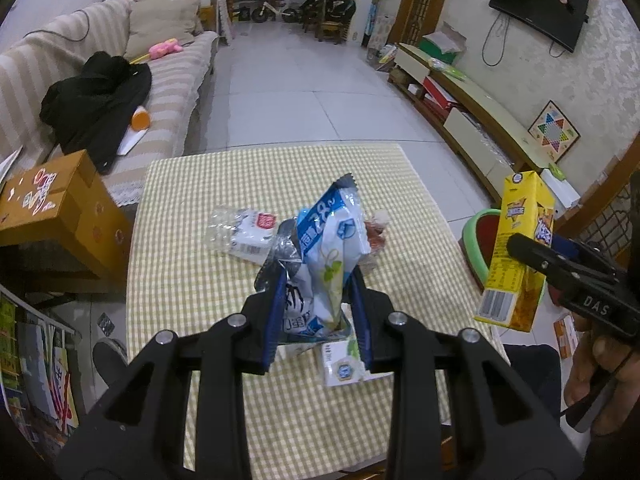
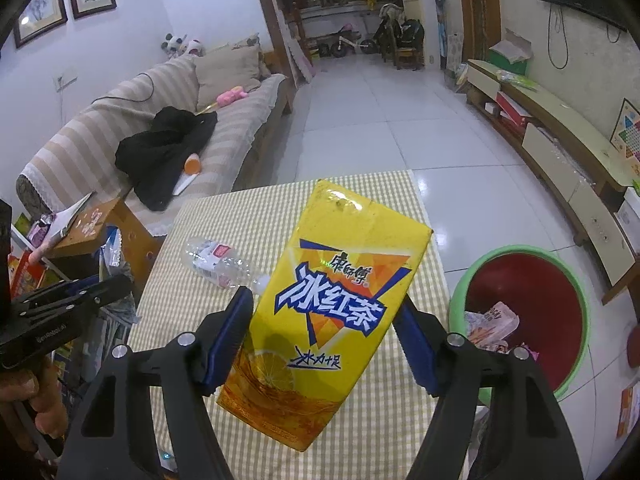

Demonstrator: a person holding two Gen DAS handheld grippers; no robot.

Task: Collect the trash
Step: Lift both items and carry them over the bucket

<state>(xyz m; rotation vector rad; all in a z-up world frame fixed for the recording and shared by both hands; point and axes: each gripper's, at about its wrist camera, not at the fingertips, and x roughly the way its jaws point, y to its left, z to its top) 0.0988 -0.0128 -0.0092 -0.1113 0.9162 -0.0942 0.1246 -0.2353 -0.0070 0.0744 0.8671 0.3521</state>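
Left gripper (image 1: 318, 312): blue pads clenched on a crumpled blue-and-white snack wrapper (image 1: 330, 256). The wrapper stands up between the two fingers, its serrated top edge tilted toward the far end of the table and its lower end pinched at the pads. It hangs clear above the table surface.

Right gripper (image 2: 326, 340): grasping a yellow iced-tea carton (image 2: 332, 308) across its width, one blue pad against each long side. The carton is tilted, top corner leaning up and away, base toward the camera, lifted off the table. In the left wrist view the same carton (image 1: 516, 252) shows at the right edge, held in the black fingers well to the right of the wrapper.

Table with yellow-and-white checked cloth (image 2: 248, 220): beneath both grippers.

Crushed clear plastic bottle (image 2: 218, 262) with red-and-white label: lying on its side on the cloth, beyond and left of the carton, apart from both grippers.

Small white carton (image 1: 344, 364): on the cloth directly under the left gripper, partly hidden by its fingers.

Red packet (image 1: 376, 236): on the cloth behind the wrapper, mostly hidden.

Green-rimmed red bin (image 2: 528, 304): on the floor just beside the table's right edge, right of the carton, with pinkish packaging inside.
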